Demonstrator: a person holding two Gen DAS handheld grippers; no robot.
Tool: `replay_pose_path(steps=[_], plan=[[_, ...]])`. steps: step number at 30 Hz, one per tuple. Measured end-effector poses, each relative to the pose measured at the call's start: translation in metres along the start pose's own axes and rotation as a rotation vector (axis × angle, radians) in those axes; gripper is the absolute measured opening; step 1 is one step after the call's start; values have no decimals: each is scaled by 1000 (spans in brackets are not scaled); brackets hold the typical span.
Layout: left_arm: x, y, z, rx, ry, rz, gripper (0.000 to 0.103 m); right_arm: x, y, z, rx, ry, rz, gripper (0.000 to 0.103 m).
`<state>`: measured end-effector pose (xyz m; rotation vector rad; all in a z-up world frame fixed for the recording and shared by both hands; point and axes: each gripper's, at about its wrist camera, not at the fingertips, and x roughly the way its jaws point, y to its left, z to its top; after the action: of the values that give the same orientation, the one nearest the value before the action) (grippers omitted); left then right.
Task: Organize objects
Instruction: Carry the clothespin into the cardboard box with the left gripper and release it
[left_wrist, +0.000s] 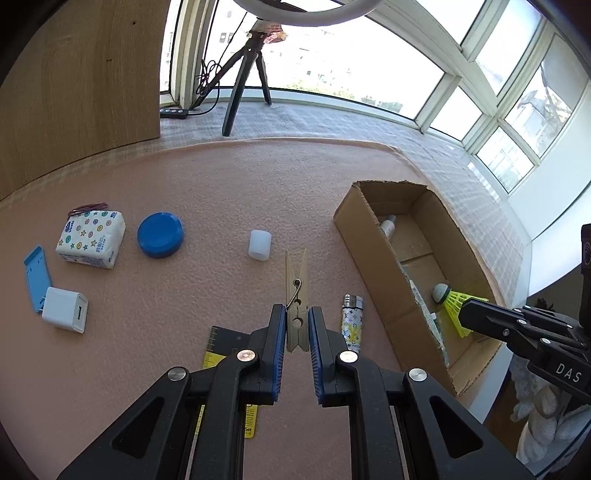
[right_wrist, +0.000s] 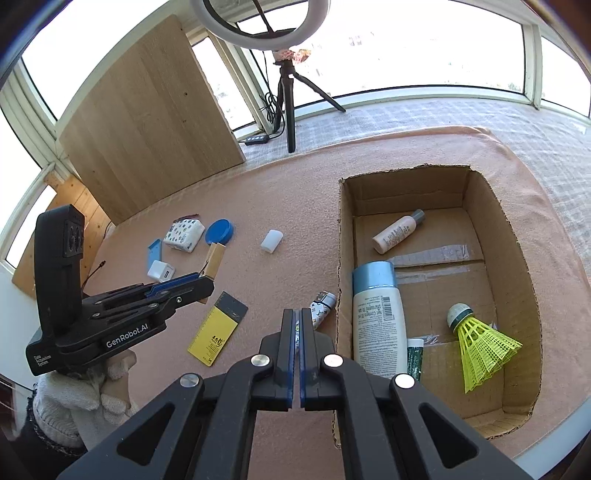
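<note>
My left gripper (left_wrist: 297, 317) is shut on a wooden clothespin (left_wrist: 295, 284) and holds it above the pink mat; the right wrist view shows the same gripper (right_wrist: 205, 278) and clothespin (right_wrist: 215, 262) at the left. My right gripper (right_wrist: 297, 314) is shut with nothing between its pads, just left of the cardboard box (right_wrist: 517, 258). In the left wrist view it (left_wrist: 466, 312) hangs over the box (left_wrist: 369, 251). The box holds a yellow shuttlecock (right_wrist: 480, 343), a white bottle with a blue cap (right_wrist: 376, 317), a small pale bottle (right_wrist: 397, 230) and a green tube (right_wrist: 414, 356).
On the mat lie a patterned lighter (left_wrist: 352, 325), a white cap (left_wrist: 259, 245), a blue lid (left_wrist: 160, 234), a tissue pack (left_wrist: 90, 238), a white charger (left_wrist: 64, 309), a blue plastic piece (left_wrist: 37, 277) and a yellow card (right_wrist: 218, 334). A tripod (right_wrist: 290, 107) and a wooden board (right_wrist: 147, 122) stand behind.
</note>
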<state>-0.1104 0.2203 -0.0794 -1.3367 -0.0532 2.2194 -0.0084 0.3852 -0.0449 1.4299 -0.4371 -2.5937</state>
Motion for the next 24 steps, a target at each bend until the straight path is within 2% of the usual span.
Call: replay_pose_path(steps=[8,20,24], plan=[[10,-32,3,50,10,-31,13,-8,-18,-3,43,-2,-1,2],[34,-115,15,184,31,-122,13,-28,-50,-24,94,-16,-79,2],[42,-133,16,213,44,-136,13,-35,-62,-30,124,-21,-102,5]])
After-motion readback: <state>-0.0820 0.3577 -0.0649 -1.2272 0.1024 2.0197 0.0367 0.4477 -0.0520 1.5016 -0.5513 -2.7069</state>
